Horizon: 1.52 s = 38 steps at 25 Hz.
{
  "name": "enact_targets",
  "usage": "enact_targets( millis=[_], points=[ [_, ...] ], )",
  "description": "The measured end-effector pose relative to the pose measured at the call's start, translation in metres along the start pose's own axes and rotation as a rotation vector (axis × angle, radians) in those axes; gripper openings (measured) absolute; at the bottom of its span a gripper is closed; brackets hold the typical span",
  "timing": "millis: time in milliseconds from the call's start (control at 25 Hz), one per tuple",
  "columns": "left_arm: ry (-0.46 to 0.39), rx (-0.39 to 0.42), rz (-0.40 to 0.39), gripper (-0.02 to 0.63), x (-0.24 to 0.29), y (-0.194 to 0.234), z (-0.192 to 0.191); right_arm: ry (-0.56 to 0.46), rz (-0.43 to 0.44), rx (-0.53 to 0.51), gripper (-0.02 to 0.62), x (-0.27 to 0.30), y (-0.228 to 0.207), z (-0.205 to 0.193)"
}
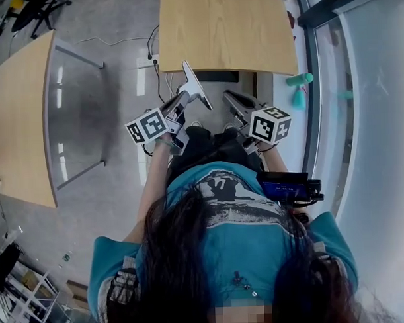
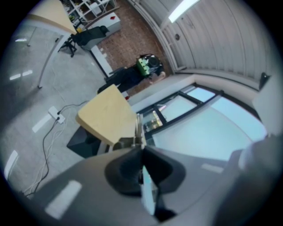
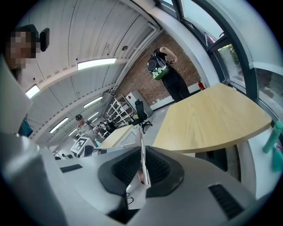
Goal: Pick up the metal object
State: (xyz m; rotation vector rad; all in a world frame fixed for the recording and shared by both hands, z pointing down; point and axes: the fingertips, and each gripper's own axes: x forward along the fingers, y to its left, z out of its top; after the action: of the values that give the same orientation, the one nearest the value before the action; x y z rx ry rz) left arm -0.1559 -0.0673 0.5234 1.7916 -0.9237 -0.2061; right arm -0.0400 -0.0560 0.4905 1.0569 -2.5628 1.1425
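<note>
The metal object [image 1: 197, 85] is a thin flat pale bar, held in the air over the floor just in front of the wooden table [image 1: 224, 31]. My left gripper [image 1: 181, 100] is shut on its lower end. In the left gripper view the bar shows edge-on as a narrow strip [image 2: 138, 129] rising from the seam of the closed gripper [image 2: 140, 152]. To its right my right gripper [image 1: 230, 98] is held at the same height, apart from the bar. Its jaws are pressed together [image 3: 142, 154]; a thin pale edge shows at their seam, and I cannot tell what it is.
A second wooden table [image 1: 22, 117] stands at the left. A power strip with cables [image 1: 152, 60] lies on the grey floor. A teal bottle [image 1: 299, 88] sits by the window at the right. A person [image 3: 166, 75] stands beyond the table, near an office chair [image 3: 141, 115].
</note>
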Motion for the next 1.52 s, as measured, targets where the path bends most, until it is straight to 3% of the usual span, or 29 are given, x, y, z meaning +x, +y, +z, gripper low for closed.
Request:
enact_targets(
  millis=[240, 480, 760, 960, 1040, 1520],
  points=[
    [0.010, 0.032, 0.014, 0.003, -0.004, -0.010, -0.001, -0.014, 0.011, 0.026, 0.014, -0.001, 0.006, 0.007],
    [-0.010, 0.064, 0.010, 0.003, -0.037, -0.074, -0.078, -0.051, 0.020, 0.035, 0.014, -0.102, 0.022, -0.037],
    [-0.090, 0.033, 0.029, 0.003, -0.045, -0.069, -0.080, -0.033, 0.043, 0.029, 0.014, -0.110, 0.011, -0.052],
    [-0.086, 0.042, 0.061, 0.003, -0.059, -0.094, -0.184, -0.057, 0.071, 0.057, 0.014, -0.190, -0.003, -0.117],
    [-0.076, 0.040, 0.067, 0.003, -0.060, -0.100, -0.206, -0.065, 0.080, 0.062, 0.014, -0.206, -0.006, -0.126],
    [-0.061, 0.063, 0.048, 0.003, -0.090, -0.123, -0.203, -0.088, 0.099, 0.063, 0.014, -0.208, 0.031, -0.121]
  ],
)
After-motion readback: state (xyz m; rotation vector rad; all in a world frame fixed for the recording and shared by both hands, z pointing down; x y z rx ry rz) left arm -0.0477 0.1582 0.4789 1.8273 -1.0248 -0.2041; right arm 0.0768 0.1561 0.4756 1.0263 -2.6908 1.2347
